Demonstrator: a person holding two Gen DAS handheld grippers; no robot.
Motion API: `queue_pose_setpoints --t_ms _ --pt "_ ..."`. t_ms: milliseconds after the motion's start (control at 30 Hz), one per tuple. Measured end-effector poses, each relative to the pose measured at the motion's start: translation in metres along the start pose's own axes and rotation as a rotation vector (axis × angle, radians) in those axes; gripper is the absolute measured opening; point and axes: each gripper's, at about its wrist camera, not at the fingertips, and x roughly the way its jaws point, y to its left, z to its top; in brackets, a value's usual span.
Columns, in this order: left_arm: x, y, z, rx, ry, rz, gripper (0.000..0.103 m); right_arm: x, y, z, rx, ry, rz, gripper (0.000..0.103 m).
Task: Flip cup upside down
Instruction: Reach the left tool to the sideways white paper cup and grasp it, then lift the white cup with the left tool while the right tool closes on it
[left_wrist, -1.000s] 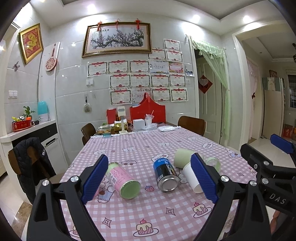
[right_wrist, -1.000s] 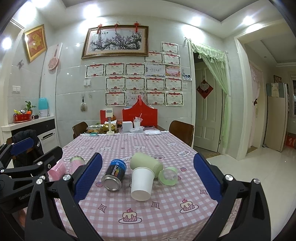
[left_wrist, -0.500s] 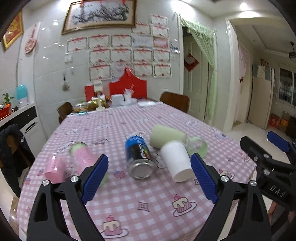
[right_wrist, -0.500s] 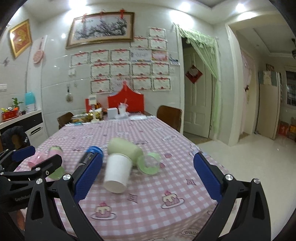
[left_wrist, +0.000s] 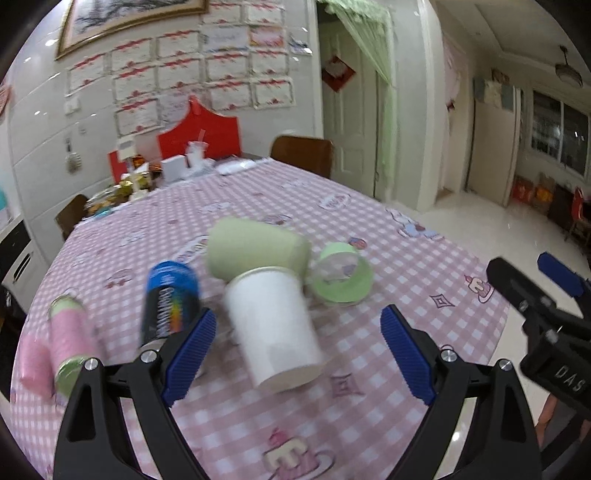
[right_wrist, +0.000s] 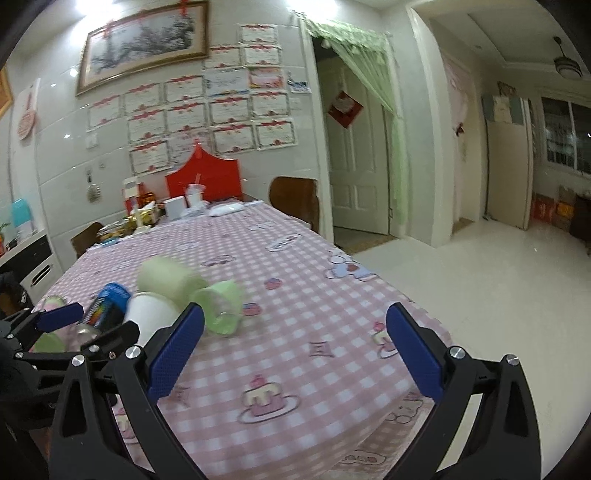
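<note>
A white paper cup (left_wrist: 273, 325) lies on its side on the pink checked tablecloth (left_wrist: 406, 295), mouth toward me. It sits between the open fingers of my left gripper (left_wrist: 299, 354), not touched. Behind it lie a pale green cup (left_wrist: 255, 251) and a clear green cup (left_wrist: 341, 277), both on their sides. In the right wrist view the white cup (right_wrist: 151, 314) is at the left, partly hidden behind the left finger. My right gripper (right_wrist: 295, 354) is open and empty over the table's near right part, beside the clear green cup (right_wrist: 219, 310).
A blue and black can (left_wrist: 168, 302) lies left of the white cup. A pink bottle (left_wrist: 68, 339) lies farther left. Boxes and clutter (left_wrist: 177, 166) stand at the table's far end, with brown chairs (left_wrist: 303, 155) around. The table's right edge drops to a tiled floor (right_wrist: 480, 280).
Both grippers have swung right and moved closer to the cups. The white cup now lies between my left gripper's fingers. The right view has shifted toward the table's right edge.
</note>
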Motion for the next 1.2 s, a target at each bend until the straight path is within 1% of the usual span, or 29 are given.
queue_pose_setpoints --t_ms 100,200,267,333,500,600,633,800,933,1000,1033,1067,1133,1200 --pt "0.018 -0.015 0.01 0.034 0.017 -0.005 0.089 0.013 -0.014 0.0 0.038 0.022 -0.016 0.095" --pt "0.032 -0.021 0.009 0.049 0.062 0.012 0.089 0.027 -0.022 -0.003 0.082 0.077 0.014 0.095" --pt "0.037 -0.017 0.008 0.043 0.085 0.008 0.089 0.037 -0.022 -0.003 0.086 0.106 0.042 0.095" --pt "0.041 -0.009 0.007 0.032 0.096 0.027 0.089 0.042 -0.021 -0.003 0.094 0.111 0.056 0.095" --pt "0.055 0.013 0.006 -0.035 0.163 0.055 0.089 0.049 -0.012 -0.003 0.095 0.128 0.091 0.095" --pt "0.06 0.015 0.002 -0.035 0.183 0.054 0.089 0.052 -0.007 -0.006 0.089 0.143 0.101 0.095" --pt "0.062 0.015 0.0 -0.038 0.202 0.05 0.089 0.053 -0.006 -0.006 0.083 0.151 0.102 0.095" --pt "0.067 0.02 -0.008 -0.056 0.224 0.039 0.089 0.055 0.0 -0.006 0.071 0.161 0.109 0.095" --pt "0.066 0.021 -0.01 -0.035 0.224 0.037 0.089 0.055 0.006 -0.008 0.062 0.172 0.111 0.095" --pt "0.07 0.027 -0.012 -0.063 0.239 0.019 0.081 0.056 0.009 -0.01 0.059 0.184 0.116 0.095" --pt "0.073 0.031 -0.014 -0.086 0.257 0.002 0.07 0.057 0.011 -0.011 0.056 0.191 0.12 0.095" --pt "0.074 0.033 -0.015 -0.101 0.265 -0.012 0.066 0.057 0.013 -0.012 0.052 0.2 0.124 0.095" --pt "0.074 0.035 -0.017 -0.111 0.256 -0.031 0.064 0.056 0.016 -0.014 0.05 0.207 0.124 0.095" --pt "0.07 0.034 -0.019 -0.092 0.246 -0.032 0.061 0.055 0.018 -0.016 0.052 0.213 0.126 0.095"
